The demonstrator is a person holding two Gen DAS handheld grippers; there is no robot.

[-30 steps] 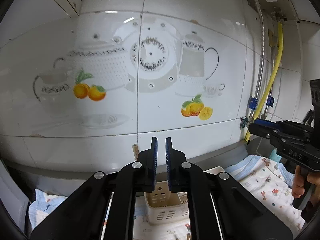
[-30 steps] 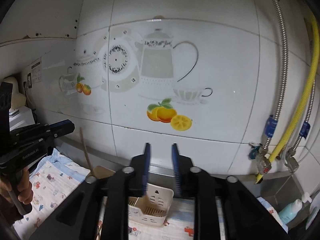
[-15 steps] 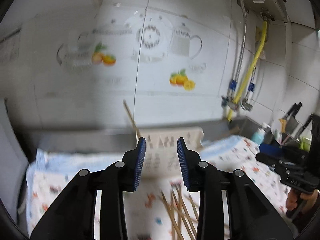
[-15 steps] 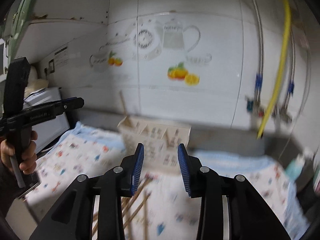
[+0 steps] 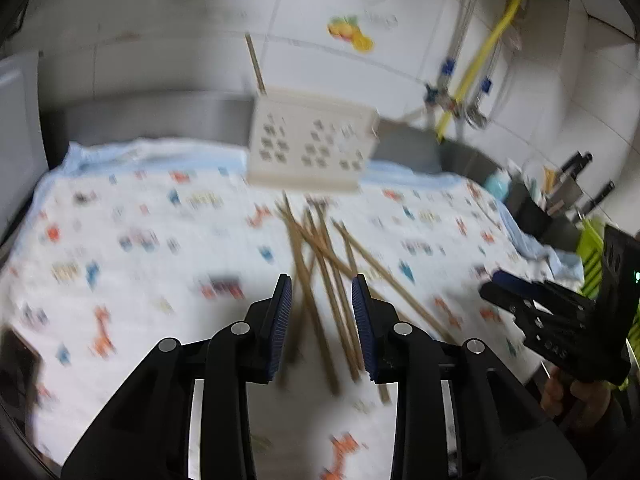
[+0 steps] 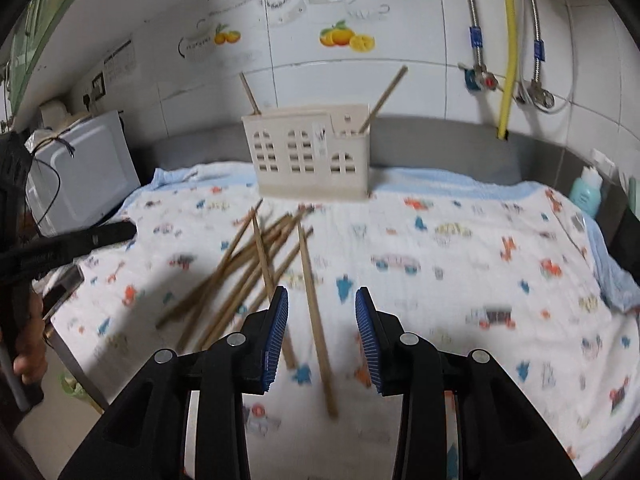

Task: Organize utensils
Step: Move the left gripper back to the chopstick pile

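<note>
Several loose wooden chopsticks [image 5: 320, 248] [image 6: 256, 264] lie crossed in a pile on a printed cloth [image 5: 140, 220] [image 6: 460, 240]. Behind them stands a cream perforated utensil holder [image 5: 308, 148] [image 6: 312, 152] with one chopstick [image 6: 248, 92] upright at its left and another [image 6: 384, 96] leaning out at its right. My left gripper [image 5: 322, 284] hovers over the near ends of the pile, its jaws closing, with chopsticks showing in the gap but no pad touching them. My right gripper [image 6: 322, 292] is open above a single chopstick [image 6: 316, 320] at the pile's right edge.
A white appliance [image 6: 80, 172] stands at the left end of the counter, with a dark flat object [image 6: 66, 280] at the cloth's left edge. At the right are a blue bottle [image 6: 586, 192], a knife holder [image 5: 568, 188] and wall pipes with a yellow hose [image 6: 508, 40].
Both grippers dropped from facing the wall tiles to hovering low over the cloth and chopstick pile. Both pairs of jaws stand wider apart than a second ago.
</note>
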